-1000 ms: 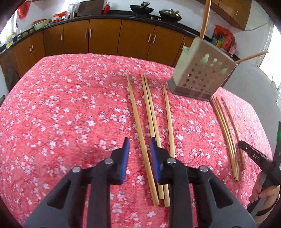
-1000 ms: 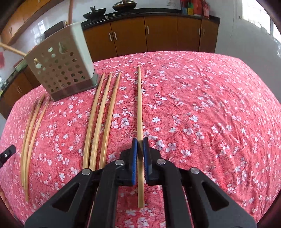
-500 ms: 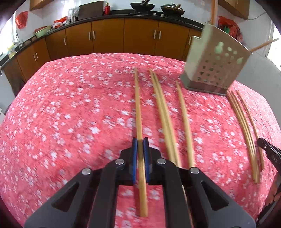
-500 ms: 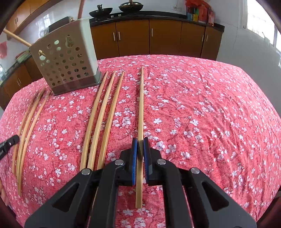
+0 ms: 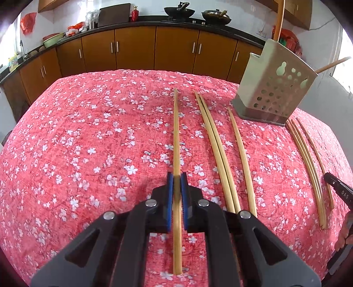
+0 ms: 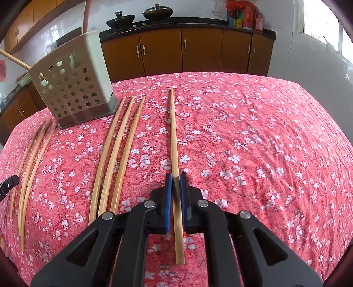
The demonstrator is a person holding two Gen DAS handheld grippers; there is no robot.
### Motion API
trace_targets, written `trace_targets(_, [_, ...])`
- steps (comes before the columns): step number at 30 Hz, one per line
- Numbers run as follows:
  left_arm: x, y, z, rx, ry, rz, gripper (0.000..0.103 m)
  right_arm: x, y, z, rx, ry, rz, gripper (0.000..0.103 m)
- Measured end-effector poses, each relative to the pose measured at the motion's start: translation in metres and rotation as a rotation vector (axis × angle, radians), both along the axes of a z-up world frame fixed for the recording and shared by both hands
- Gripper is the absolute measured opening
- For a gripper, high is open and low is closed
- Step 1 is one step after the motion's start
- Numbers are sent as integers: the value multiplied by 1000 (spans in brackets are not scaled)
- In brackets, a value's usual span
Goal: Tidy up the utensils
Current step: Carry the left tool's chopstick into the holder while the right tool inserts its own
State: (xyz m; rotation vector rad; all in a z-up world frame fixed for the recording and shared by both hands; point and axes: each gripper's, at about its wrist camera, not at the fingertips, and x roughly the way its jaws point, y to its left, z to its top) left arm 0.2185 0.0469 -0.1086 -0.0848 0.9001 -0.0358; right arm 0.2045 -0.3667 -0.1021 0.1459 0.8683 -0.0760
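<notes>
My left gripper (image 5: 176, 178) is shut on a bamboo chopstick (image 5: 176, 132) that points away over the table. My right gripper (image 6: 175, 180) is shut on another bamboo chopstick (image 6: 173, 132), also pointing away. A perforated beige utensil holder (image 5: 273, 88) stands at the far side, with two sticks rising from it; it also shows in the right wrist view (image 6: 72, 84). Three loose chopsticks (image 5: 220, 159) lie right of my left gripper. Three more (image 5: 308, 159) lie past the holder.
The table has a red cloth with white flowers (image 5: 88, 143). Brown cabinets (image 5: 132, 50) with a dark worktop and woks (image 5: 178, 10) run behind it. The right gripper's tip (image 5: 339, 189) shows at the left view's right edge.
My left gripper was open beside a chopstick a second ago; it has since shut on it and lifted. My right gripper has kept its chopstick and lifted a little.
</notes>
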Motion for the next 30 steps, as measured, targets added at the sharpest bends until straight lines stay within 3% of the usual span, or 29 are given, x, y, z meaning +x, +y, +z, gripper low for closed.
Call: trace_targets(30, [-14, -5, 4, 21, 3, -14, 10, -5, 6, 3, -19, 7, 15, 8])
